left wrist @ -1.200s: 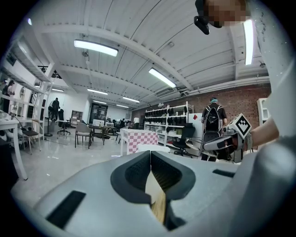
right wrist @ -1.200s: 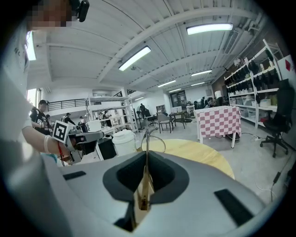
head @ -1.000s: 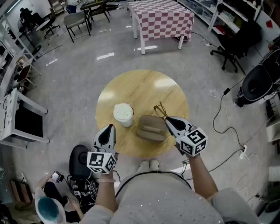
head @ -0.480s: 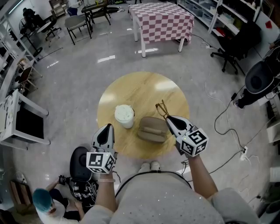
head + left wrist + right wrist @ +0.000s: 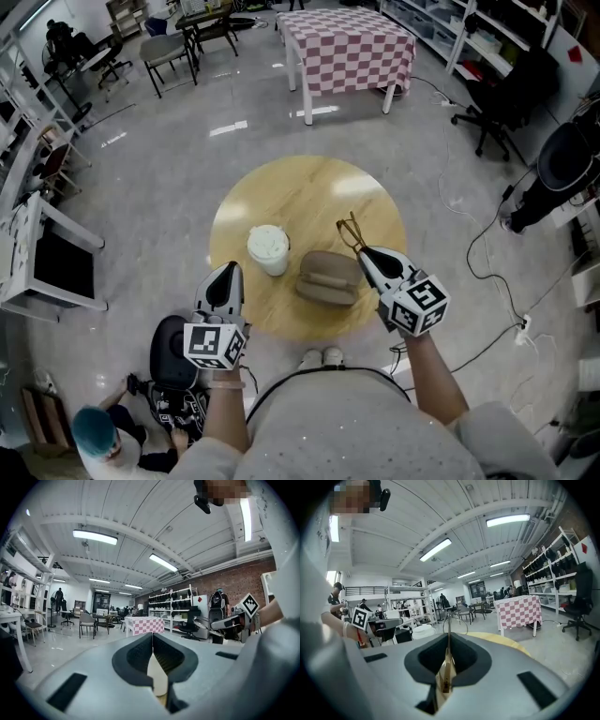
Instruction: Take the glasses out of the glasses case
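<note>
"Right gripper (image 5: pixel 360 252) is pinched narrow on the glasses (image 5: pixel 351 229), jaws closed on a thin edge of the frame. The rest pokes out past the tips."

"So they're out of the glasses case (image 5: pixel 328 277)?"

"Looks that way to me. From the head view the glasses sit at about one o'clock from the case, close to it but apart. The case lies at roughly five o'clock from the middle of the round table (image 5: pixel 300 192). I'd call the main job done. All I can see left is a spot to set them down."

"And the case – open or shut?"

"Can't tell from up here. It's a brown oblong with a darker line across the middle, and that could be a seam or a gap."

"How do the glasses look?"

"Slim wire frame in a dull gold tone, very fine. The right gripper view shows it edge-on, rising straight up out of the jaws with a rounded lens loop beside it. I'd guess it's light and bends easily – a gentle hold suits it."

"What about the left gripper (image 5: pixel 232 270)?"

"Jaws together with nothing between them. It's parked near the table's edge at about seven o'clock, well apart from the case. A white lidded cup (image 5: pixel 268 246) stands at nine o'clock from the case."
</note>
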`<action>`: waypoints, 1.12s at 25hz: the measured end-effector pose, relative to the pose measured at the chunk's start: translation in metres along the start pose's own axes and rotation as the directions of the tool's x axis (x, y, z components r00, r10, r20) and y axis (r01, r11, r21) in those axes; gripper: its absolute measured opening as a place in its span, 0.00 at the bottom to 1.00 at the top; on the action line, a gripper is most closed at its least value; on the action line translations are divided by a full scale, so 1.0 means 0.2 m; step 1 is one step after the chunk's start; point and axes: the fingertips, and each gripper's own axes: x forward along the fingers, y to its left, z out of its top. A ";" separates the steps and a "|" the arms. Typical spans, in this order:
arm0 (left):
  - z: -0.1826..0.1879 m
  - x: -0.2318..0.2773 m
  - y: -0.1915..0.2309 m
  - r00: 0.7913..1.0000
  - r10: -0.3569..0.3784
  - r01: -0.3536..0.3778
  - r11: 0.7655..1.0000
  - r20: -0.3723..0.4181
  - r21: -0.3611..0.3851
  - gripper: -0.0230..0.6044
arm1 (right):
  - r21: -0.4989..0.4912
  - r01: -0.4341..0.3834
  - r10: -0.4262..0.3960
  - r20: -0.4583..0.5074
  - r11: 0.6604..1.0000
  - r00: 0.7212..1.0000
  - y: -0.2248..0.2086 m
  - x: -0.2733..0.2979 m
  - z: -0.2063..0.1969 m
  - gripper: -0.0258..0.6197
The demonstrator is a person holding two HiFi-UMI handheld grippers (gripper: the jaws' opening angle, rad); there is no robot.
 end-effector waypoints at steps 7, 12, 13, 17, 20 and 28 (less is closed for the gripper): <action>0.04 0.00 0.02 1.000 0.008 -0.008 1.000 0.019 -0.007 0.04 | 0.001 0.009 -0.009 0.026 1.000 1.000 0.00 -0.01 0.04 0.07; 0.07 0.00 0.04 0.999 0.022 -0.022 1.000 0.031 -0.006 0.05 | -0.004 0.025 -0.025 0.046 1.000 0.999 -0.02 -0.01 0.07 0.07; 0.07 -0.01 0.05 0.999 0.025 -0.025 1.000 0.033 -0.006 0.05 | -0.003 0.027 -0.027 0.050 1.000 0.998 -0.02 -0.02 0.07 0.07; 0.07 -0.01 0.06 0.998 0.038 -0.037 0.999 0.042 -0.008 0.05 | -0.009 0.037 -0.036 0.066 0.999 0.997 -0.02 -0.02 0.08 0.07; 0.06 -0.02 0.06 0.998 0.044 -0.044 0.999 0.042 -0.013 0.05 | -0.010 0.048 -0.047 0.082 0.999 0.996 -0.03 -0.03 0.10 0.07; 0.08 -0.02 0.09 0.997 0.057 -0.056 0.998 0.047 -0.015 0.04 | -0.005 0.078 -0.077 0.110 0.997 0.991 -0.07 -0.04 0.14 0.07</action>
